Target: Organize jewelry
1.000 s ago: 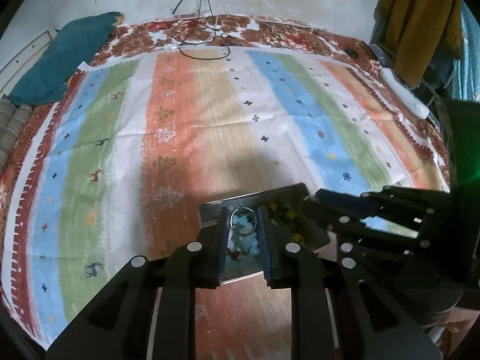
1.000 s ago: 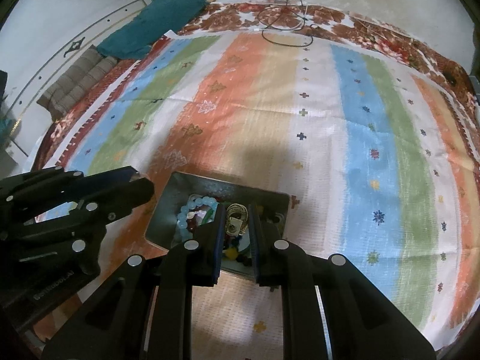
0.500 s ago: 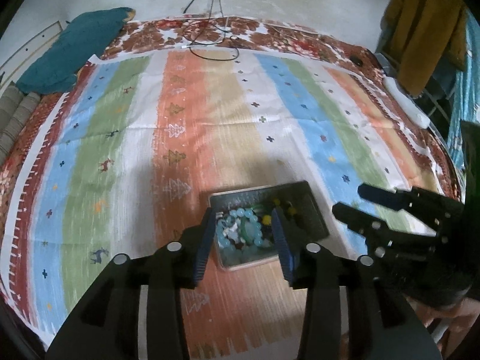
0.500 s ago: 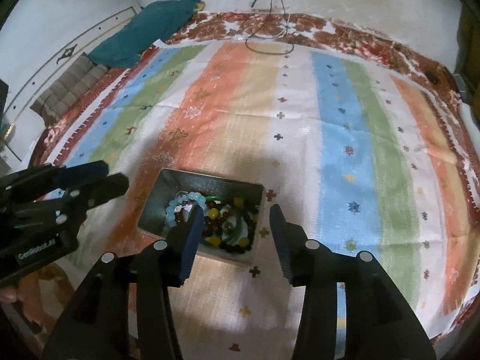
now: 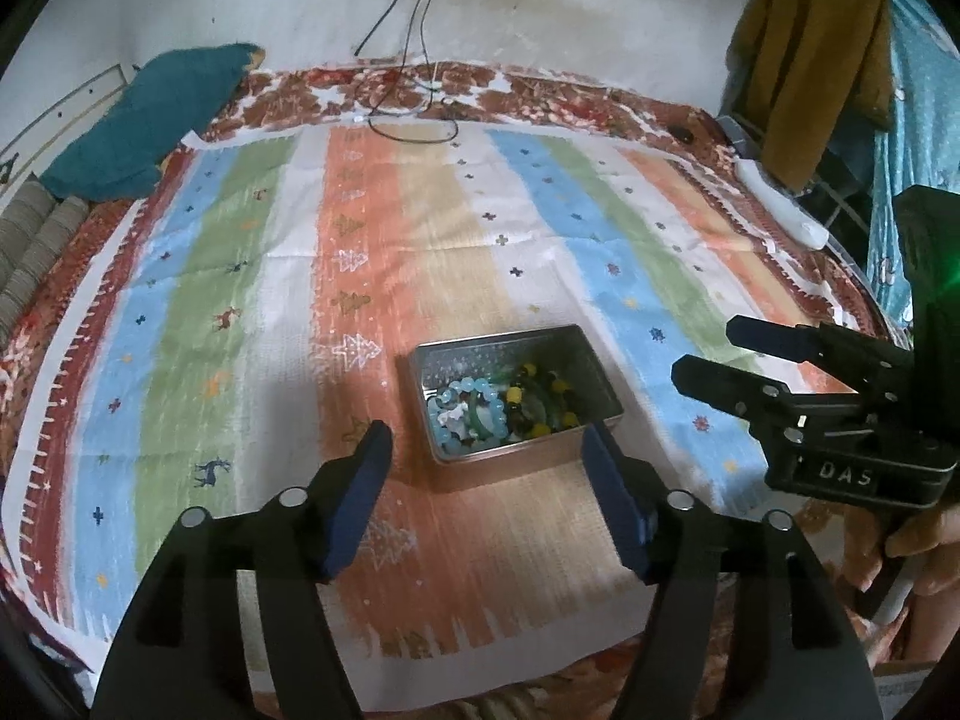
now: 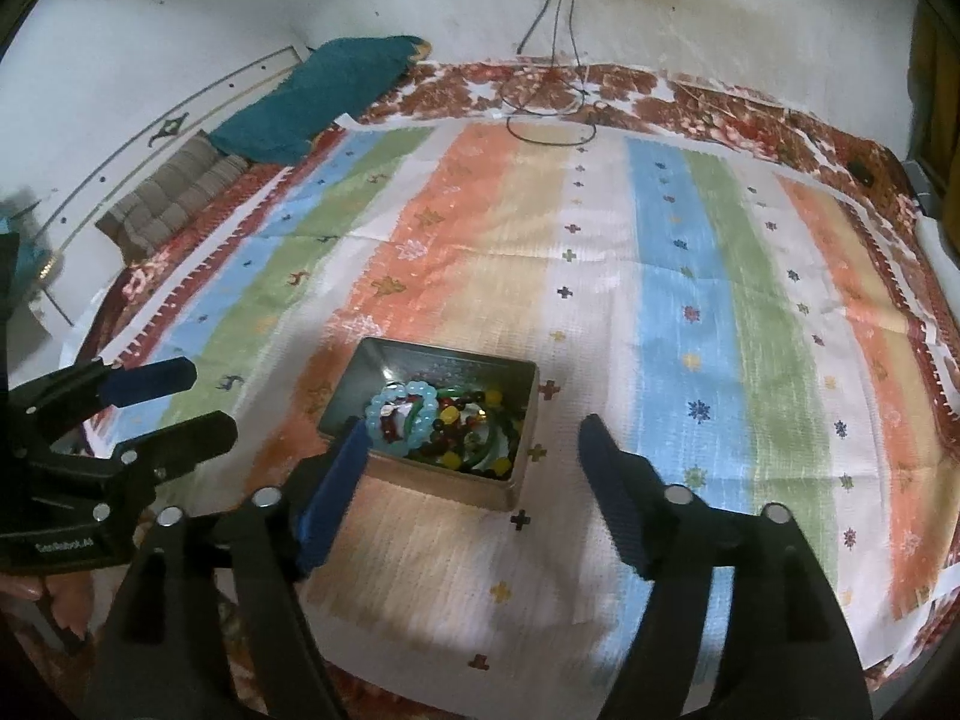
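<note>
The jewelry lay heaped in an open metal tin (image 5: 510,402) that sat on the striped cloth (image 5: 420,228), near its front edge and on the orange and beige bands. Most distinct in the pile was a pale blue beaded bracelet (image 5: 465,414), lying toward the left side of the tin in the left wrist view; in the right wrist view the same bracelet (image 6: 399,414) rested against the near-left corner. Beside it were a green bangle (image 6: 498,450) and a tangle of yellow, dark red and dark beads (image 6: 462,420), too small and blurred to separate into pieces.

By the look of them, these pieces would be light. The beaded strands were probably strung on elastic or cord, so they would sag and swing when lifted, and round glossy beads could slip between flat pads. The best hold on the blue bracelet seemed to be across one side of its loop, where it rose clear of the heap. The bangle looked rigid and could be pinched on its rim. Strands might snag on each other, so a slow lift would be wise. The tin was likely light too and might slide on the cloth.

The left gripper (image 5: 486,468) hovered just short of the tin's near wall, jaws spread wide and empty. The right gripper (image 6: 474,468) likewise stood wide apart, holding nothing, straddling the tin's near edge.
</note>
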The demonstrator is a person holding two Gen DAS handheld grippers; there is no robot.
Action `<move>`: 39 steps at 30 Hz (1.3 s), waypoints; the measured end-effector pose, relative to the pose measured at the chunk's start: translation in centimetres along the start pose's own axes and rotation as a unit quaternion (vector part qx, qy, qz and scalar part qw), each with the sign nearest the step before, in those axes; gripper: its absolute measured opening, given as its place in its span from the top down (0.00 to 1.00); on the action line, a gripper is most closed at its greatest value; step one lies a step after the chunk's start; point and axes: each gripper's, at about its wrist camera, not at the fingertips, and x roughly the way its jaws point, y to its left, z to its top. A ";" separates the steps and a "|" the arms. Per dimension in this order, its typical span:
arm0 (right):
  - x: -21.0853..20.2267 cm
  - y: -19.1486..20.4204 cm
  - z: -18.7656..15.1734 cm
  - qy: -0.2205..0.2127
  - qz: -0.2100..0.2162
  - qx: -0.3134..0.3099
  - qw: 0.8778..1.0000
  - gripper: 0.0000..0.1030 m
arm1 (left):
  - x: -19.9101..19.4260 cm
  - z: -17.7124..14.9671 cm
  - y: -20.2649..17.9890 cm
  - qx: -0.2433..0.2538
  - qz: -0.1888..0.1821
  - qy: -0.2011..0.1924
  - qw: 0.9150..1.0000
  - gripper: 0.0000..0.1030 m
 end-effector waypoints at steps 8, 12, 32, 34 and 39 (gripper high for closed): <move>-2.1 0.0 -1.2 -0.024 0.003 0.000 1.000 0.17 | -1.5 -0.9 -0.6 0.010 0.009 -0.035 0.999 0.16; -3.0 0.3 -1.5 -0.041 0.001 -0.006 0.999 0.11 | -2.3 -1.5 -1.1 0.019 0.005 -0.048 0.999 0.11; -7.4 1.3 -3.6 -0.144 -0.011 -0.017 0.989 0.05 | -5.7 -2.9 -2.5 0.049 0.032 -0.150 0.987 0.06; -7.5 1.3 -3.8 -0.145 -0.013 -0.016 0.989 0.05 | -5.8 -2.9 -2.6 0.053 0.034 -0.154 0.986 0.06; -7.3 1.3 -3.7 -0.142 -0.010 -0.015 0.990 0.05 | -5.8 -3.0 -2.8 0.056 0.039 -0.154 0.986 0.06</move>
